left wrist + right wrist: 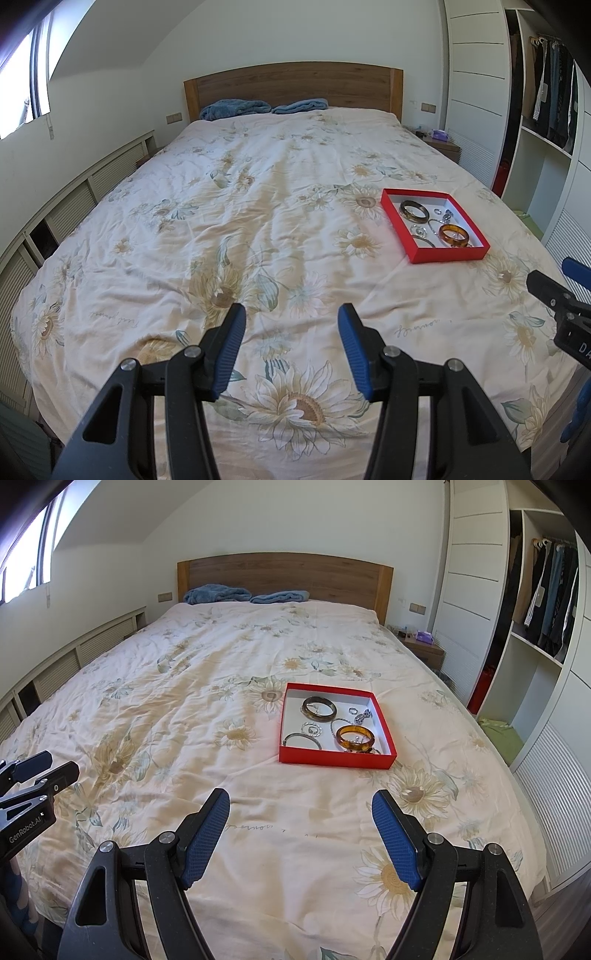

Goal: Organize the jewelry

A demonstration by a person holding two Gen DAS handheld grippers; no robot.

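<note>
Left gripper (291,343) and right gripper (301,834) both gaped empty; left body read "GenRobot.AI"; red jewelry box (334,758) lay ahead of right gripper.

Small silver pieces (357,713) in red box (334,759), too small to identify.

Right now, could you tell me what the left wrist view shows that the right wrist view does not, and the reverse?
Only the left wrist view shows the left gripper head-on, open over the bedspread, with the right gripper at its right edge. Only the right wrist view shows the right gripper head-on, also open, and a green item on the floor. Both share the red box with the amber bangle and dark bangle inside, plus the headboard.
</note>
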